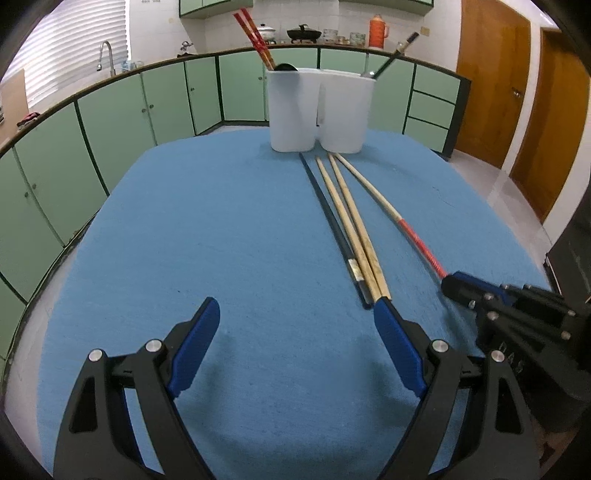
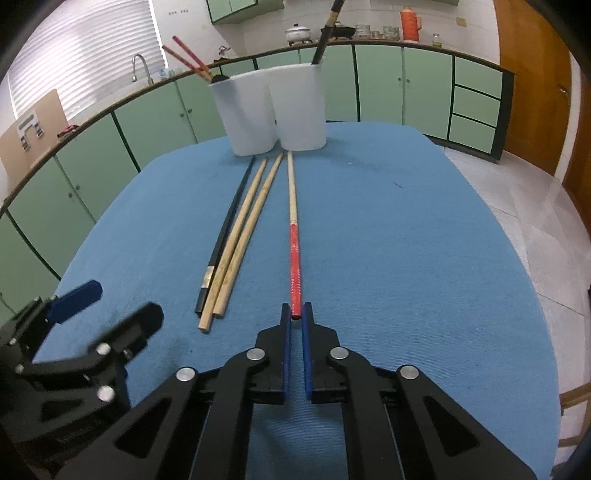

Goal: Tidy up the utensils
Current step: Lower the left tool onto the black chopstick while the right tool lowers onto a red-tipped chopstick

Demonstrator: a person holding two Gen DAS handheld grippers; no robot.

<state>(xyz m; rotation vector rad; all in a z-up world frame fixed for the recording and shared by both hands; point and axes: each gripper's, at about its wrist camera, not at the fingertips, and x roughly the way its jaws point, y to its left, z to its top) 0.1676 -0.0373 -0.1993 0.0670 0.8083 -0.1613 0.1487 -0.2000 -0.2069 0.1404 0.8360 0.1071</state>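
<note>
A white two-compartment utensil holder (image 1: 317,110) (image 2: 273,110) stands at the far edge of the blue mat. Red chopsticks (image 1: 255,37) stick out of its left compartment and a dark chopstick (image 2: 327,29) out of its right. On the mat lie a black chopstick (image 1: 332,225) (image 2: 225,229), two bamboo chopsticks (image 1: 354,232) (image 2: 243,236) and a red-handled chopstick (image 1: 391,214) (image 2: 293,240). My right gripper (image 2: 295,314) (image 1: 452,284) is shut on the near end of the red-handled chopstick, which rests on the mat. My left gripper (image 1: 297,314) is open and empty, its right finger beside the bamboo ends.
The blue mat (image 1: 221,240) covers a round table. Green cabinets (image 1: 110,122) with a counter, sink tap (image 1: 105,55), pots and an orange thermos (image 1: 376,31) curve behind. Wooden doors (image 1: 517,92) stand at the right.
</note>
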